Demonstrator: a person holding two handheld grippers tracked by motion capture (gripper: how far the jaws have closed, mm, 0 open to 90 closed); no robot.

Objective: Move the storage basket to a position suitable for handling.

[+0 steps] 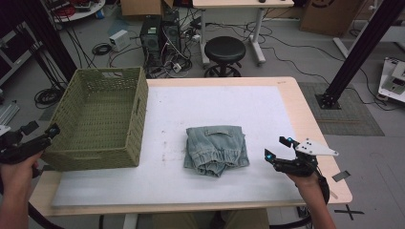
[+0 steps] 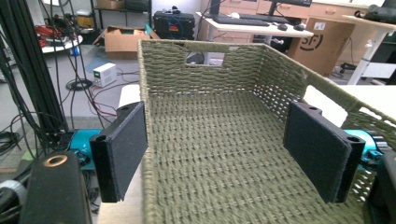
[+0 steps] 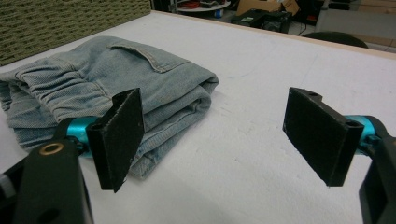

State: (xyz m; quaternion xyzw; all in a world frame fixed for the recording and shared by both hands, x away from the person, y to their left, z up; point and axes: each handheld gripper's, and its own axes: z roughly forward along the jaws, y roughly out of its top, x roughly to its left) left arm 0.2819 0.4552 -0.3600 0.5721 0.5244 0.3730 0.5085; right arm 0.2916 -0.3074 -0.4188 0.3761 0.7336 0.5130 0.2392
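Observation:
A folded pair of light blue jeans (image 1: 216, 149) lies at the middle of the white mat, pocket side up (image 3: 107, 79). A green woven basket (image 1: 102, 117) stands empty at the left of the table (image 2: 219, 140). My left gripper (image 1: 40, 136) is open at the basket's near left corner, and its jaws straddle the basket's near wall. My right gripper (image 1: 279, 149) is open just above the mat, a short way to the right of the jeans; its jaws (image 3: 219, 135) are wide apart with nothing between them.
The white mat (image 1: 200, 109) covers most of the wooden table (image 1: 305, 109). Beyond the far edge are a black stool (image 1: 224, 51), computer towers (image 1: 160, 36) and cables on the floor. A black frame post (image 1: 363, 47) rises at the right.

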